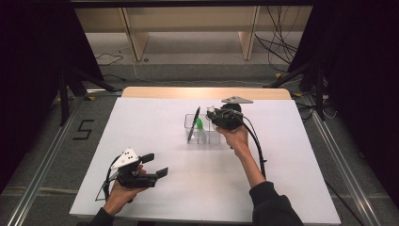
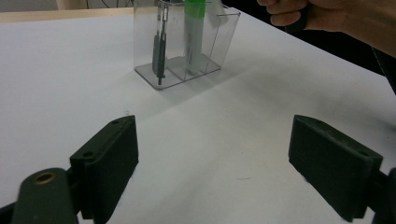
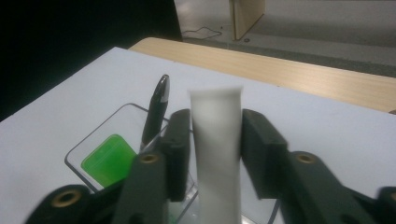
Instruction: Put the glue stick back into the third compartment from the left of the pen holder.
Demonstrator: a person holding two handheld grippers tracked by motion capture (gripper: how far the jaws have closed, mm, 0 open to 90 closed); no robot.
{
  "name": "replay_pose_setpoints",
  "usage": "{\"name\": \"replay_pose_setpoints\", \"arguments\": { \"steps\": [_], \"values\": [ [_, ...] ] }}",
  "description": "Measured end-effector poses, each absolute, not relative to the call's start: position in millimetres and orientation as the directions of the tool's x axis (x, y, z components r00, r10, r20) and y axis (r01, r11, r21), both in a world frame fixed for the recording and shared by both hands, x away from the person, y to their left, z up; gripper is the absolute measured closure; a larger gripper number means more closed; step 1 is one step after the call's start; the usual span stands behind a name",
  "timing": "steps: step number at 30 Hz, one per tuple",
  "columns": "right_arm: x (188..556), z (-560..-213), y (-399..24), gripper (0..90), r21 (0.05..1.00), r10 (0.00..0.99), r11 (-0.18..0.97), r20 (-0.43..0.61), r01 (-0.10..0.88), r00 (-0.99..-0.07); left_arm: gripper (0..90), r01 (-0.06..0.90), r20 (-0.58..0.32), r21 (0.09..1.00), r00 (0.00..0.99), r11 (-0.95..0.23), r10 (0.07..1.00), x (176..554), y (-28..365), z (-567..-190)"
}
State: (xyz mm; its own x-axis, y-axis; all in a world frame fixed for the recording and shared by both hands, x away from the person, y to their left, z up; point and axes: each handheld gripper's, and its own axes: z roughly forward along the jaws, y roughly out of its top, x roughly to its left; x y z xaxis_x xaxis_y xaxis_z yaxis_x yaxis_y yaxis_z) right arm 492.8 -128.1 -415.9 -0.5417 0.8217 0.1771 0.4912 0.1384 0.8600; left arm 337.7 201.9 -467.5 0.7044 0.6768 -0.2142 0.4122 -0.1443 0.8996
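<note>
A clear plastic organizer (image 1: pixel 203 137) stands mid-table, seen nearer in the left gripper view (image 2: pixel 219 44) and from above in the right gripper view (image 3: pixel 91 140). It holds a black pen (image 1: pixel 193 125) (image 2: pixel 160 51) (image 3: pixel 156 109) and a green marker (image 1: pixel 199 124) (image 2: pixel 194 28) (image 3: pixel 108 158). My right gripper (image 1: pixel 212 117) (image 3: pixel 215 128) hovers over the organizer's right end with an upright white tube (image 3: pixel 217 172) between its jaws. A thin gap shows on each side of the tube's body, so the jaws stand open around it. My left gripper (image 1: pixel 155 165) (image 2: pixel 212 154) rests wide open near the front left, nothing between its jaws.
The white table top (image 1: pixel 164 117) has a wooden strip (image 1: pixel 207 92) along its far edge. Beyond it are wooden shelf legs and loose cables on the floor. Dark stands flank both sides of the table.
</note>
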Motion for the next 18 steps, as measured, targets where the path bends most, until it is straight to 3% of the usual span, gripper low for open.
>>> {"name": "replay_pose_setpoints", "arguments": {
  "steps": [3,7,18],
  "values": [
    [492,-413,-130,46.2,0.86,0.819,0.127,0.19,0.494,-0.542,15.5,0.415,-0.218,0.898,0.706,-0.144,0.674,338,202,-468],
    [489,-406,-135,39.2,0.872,0.813,0.095,0.21,0.48,-0.543,15.5,0.414,-0.216,0.898,0.708,-0.147,0.673,338,201,-468],
    [473,-392,-146,35.0,0.882,0.798,0.096,0.209,0.462,-0.565,15.5,0.421,-0.229,0.896,0.711,-0.141,0.665,338,201,-468]
  ]
}}
